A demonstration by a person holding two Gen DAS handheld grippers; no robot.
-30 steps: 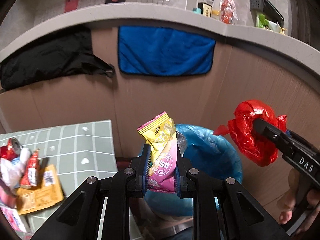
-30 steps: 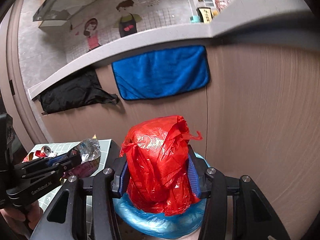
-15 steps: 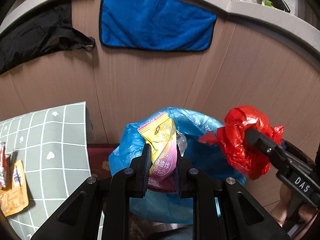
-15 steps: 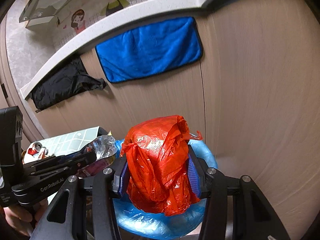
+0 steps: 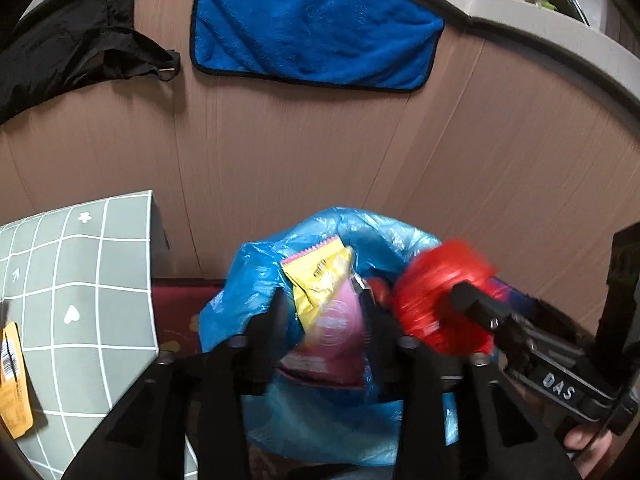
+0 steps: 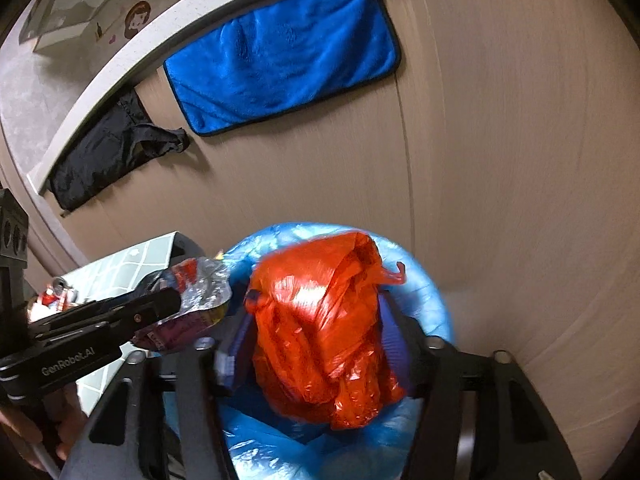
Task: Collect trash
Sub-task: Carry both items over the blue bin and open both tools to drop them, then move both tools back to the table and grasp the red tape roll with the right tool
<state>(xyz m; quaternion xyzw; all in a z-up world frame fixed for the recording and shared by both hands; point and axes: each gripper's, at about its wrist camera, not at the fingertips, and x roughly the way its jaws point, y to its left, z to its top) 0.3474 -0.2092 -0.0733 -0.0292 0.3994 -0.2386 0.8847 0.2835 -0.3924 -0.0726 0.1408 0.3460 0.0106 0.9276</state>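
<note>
Big wooden panel wall [image 5: 320, 152] fills the background, and a blue towel [image 5: 312, 24] hangs on it up at twelve o'clock, with a black cloth [image 5: 72, 52] draped at ten o'clock. Down at eight o'clock sits the grey gridded table [image 5: 80, 288], an orange packet [image 5: 12, 380] lying at its left edge.

Centre stage, at six o'clock in both views, is the bin with its blue liner bag [image 5: 340, 420], mouth open.

Over that mouth the right gripper [image 6: 320, 332] is clamped on a crumpled red plastic bag [image 6: 324, 332], fingers pressed into both sides of it; from the left wrist the same red bag [image 5: 440, 300] blurs at three o'clock, just beside the other load.

The left gripper [image 5: 326, 312] is clenched on a yellow and pink snack wrapper [image 5: 324, 300], top edge poking up toward twelve, hanging right above the liner. From the right wrist that wrapper [image 6: 192, 300] shows its silver inside at nine o'clock, close to the red bag.

Smallest of all, a can [image 6: 56, 284] on the table, far left.
</note>
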